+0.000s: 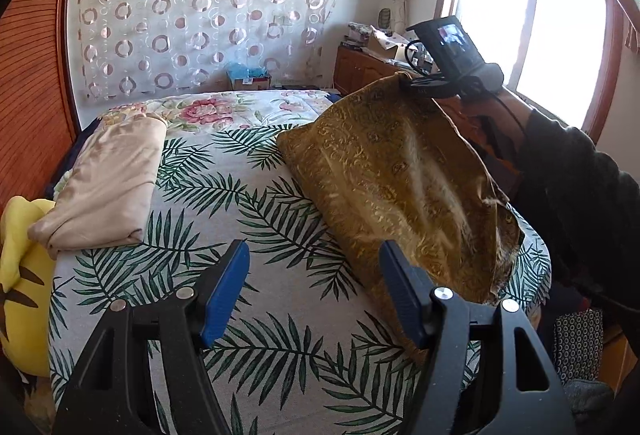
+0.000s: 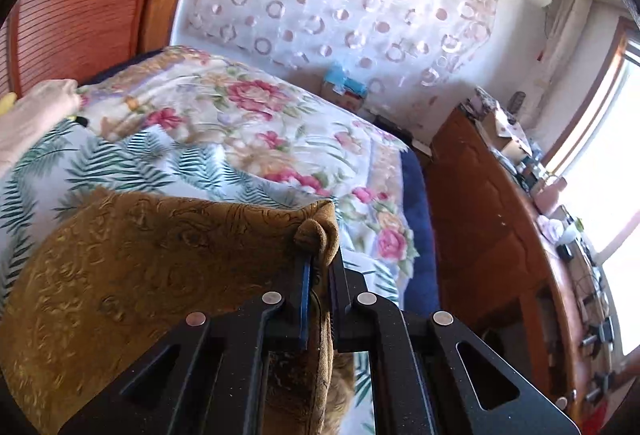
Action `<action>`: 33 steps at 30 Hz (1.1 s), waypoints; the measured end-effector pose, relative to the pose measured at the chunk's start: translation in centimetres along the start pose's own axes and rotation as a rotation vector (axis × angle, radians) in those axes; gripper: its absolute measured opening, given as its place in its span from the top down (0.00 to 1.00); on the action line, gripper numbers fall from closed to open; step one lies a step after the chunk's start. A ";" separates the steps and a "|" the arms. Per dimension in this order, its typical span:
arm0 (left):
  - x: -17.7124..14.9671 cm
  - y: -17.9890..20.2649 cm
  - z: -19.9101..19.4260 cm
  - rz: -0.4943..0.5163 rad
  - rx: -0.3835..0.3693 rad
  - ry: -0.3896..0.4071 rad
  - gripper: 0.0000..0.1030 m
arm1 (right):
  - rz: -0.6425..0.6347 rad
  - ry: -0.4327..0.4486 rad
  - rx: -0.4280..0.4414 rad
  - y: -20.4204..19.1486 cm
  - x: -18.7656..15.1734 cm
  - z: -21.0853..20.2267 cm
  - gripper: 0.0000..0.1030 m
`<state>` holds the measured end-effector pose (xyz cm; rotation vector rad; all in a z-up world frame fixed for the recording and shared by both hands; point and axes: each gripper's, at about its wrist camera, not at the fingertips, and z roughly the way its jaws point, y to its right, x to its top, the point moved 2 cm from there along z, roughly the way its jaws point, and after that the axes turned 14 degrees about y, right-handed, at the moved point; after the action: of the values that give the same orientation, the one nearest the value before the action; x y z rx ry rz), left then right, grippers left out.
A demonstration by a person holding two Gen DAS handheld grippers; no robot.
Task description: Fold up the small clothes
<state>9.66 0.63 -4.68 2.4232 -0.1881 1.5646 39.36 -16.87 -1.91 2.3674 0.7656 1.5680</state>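
Right gripper [image 2: 318,275] clamped on gold cloth [image 1: 400,187], left gripper [image 1: 314,291] jaws apart, empty

No text, label, brand or number could be read in either view. The small box [image 1: 250,79] at the far edge of the bed, upper middle of the left wrist frame, carried a label too small to make out.

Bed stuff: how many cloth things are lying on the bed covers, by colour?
Golden-brown patterned cloth, held up at one corner by the right gripper: 1
Beige folded cloth: 1
Total: 2
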 end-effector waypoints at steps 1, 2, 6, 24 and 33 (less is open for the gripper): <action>-0.1 0.1 0.1 0.002 -0.002 -0.003 0.34 | 0.011 -0.008 -0.017 0.3 0.4 0.3 0.93; -0.3 0.1 0.4 0.001 -0.004 -0.009 0.34 | 0.035 -0.018 -0.024 0.5 0.4 0.6 0.93; -1.0 0.3 1.0 -0.008 -0.008 -0.032 0.34 | 0.146 -0.083 0.046 1.3 -0.2 0.9 0.76; -2.8 3.3 3.4 0.003 -0.072 -0.088 0.34 | 0.212 -0.067 0.252 -4.5 -9.3 -16.9 0.59; -3.3 5.1 4.0 0.024 -0.104 -0.110 0.34 | 0.290 -0.081 0.295 -3.6 -11.8 -18.6 0.59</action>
<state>10.60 -5.44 -8.59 2.4356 -0.3121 1.3960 17.84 -22.08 -5.16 2.8472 0.7043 1.5389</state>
